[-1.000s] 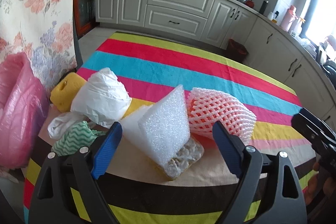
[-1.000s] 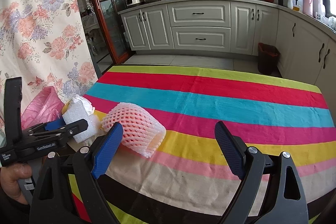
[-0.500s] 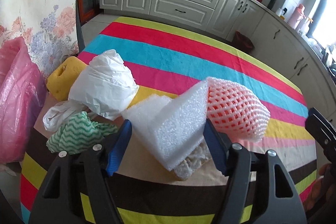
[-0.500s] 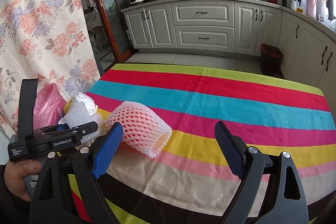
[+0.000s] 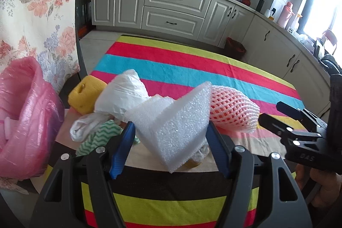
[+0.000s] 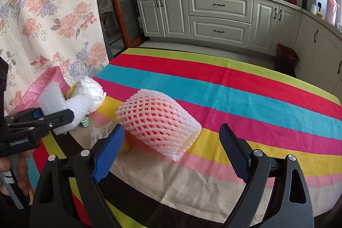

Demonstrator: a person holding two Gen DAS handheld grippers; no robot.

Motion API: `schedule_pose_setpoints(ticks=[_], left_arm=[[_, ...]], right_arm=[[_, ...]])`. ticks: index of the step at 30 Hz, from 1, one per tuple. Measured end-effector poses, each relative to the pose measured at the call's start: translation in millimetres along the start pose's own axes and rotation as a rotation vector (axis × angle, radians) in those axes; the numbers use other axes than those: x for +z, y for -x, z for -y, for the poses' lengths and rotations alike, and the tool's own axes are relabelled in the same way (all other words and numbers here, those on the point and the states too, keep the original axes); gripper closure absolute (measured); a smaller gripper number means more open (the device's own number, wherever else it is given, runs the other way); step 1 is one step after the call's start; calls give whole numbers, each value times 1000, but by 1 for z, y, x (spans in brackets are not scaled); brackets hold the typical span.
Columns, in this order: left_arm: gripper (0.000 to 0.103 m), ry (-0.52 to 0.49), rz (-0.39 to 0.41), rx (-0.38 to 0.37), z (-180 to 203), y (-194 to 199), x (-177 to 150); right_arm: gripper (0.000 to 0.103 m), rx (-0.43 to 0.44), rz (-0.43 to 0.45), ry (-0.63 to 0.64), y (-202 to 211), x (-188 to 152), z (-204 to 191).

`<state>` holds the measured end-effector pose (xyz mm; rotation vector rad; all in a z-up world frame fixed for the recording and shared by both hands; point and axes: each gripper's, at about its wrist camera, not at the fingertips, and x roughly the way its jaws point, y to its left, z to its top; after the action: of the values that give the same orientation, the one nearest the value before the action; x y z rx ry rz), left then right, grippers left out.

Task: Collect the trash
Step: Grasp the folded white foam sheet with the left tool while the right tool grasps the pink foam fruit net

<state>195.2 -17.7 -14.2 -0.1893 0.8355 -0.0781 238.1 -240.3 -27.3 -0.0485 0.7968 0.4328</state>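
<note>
Foam sheet (image 5: 179,127) betw. left gripper (image 5: 171,150) pads, seemingly pinched

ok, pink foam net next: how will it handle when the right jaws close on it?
Probably very light: the foam net is open mesh with a hollow end. Likely soft and springy, so the open right gripper may squash it before gripping firmly. Its rounded sleeve shape lying on the tablecloth could roll if nudged sideways.

Both wrist cameras look low and close across the striped table (image 5: 192,69) toward the kitchen cabinets (image 6: 218,16), sharing the pink foam net (image 6: 158,121).
</note>
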Motion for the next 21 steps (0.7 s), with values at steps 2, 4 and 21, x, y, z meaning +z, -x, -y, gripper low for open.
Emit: schedule_pose_setpoints(ticks=[2,4,21], left_arm=[[38,-7,15,3,-2,7,1],[38,-10,26,8,-4,11,1],[38,12,75,31,-27,35,6]], right_arm=[[18,-2,-7,17,-6,2,-5],[18,1,-15,28,-11,4,-9],[41,15,-134,76,-67,2,-24]])
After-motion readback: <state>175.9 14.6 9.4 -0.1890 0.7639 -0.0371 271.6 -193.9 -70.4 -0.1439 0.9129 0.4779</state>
